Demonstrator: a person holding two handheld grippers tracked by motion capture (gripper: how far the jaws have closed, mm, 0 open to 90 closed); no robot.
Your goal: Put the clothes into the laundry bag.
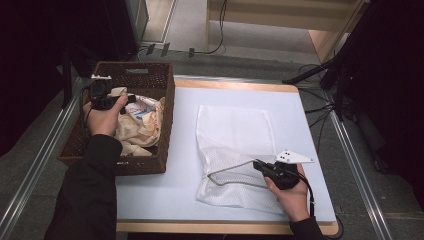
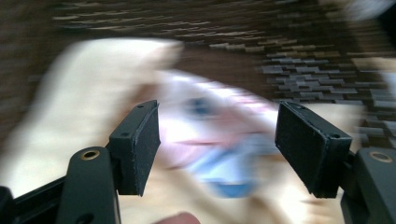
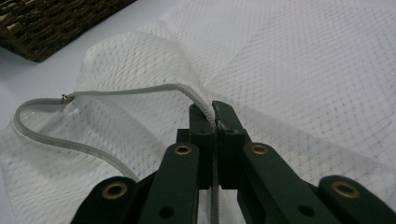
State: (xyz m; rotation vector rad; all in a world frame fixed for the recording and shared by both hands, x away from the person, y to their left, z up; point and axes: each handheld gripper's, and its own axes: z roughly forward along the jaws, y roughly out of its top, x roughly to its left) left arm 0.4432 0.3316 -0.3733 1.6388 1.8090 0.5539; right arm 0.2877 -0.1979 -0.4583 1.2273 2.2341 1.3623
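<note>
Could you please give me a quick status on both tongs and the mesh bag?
Right tongs shut on mesh bag zipper edge. Left tongs open over basket clothes. Nothing in the way.

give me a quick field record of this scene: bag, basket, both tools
mesh bag: flat on table, zipper mouth lifted open
right tool: shut on the zipper edge
basket: left of the bag, holds cream and printed cloth
left tool: over the cloth, jaws apart, nothing pinched between them
table: white top
</note>
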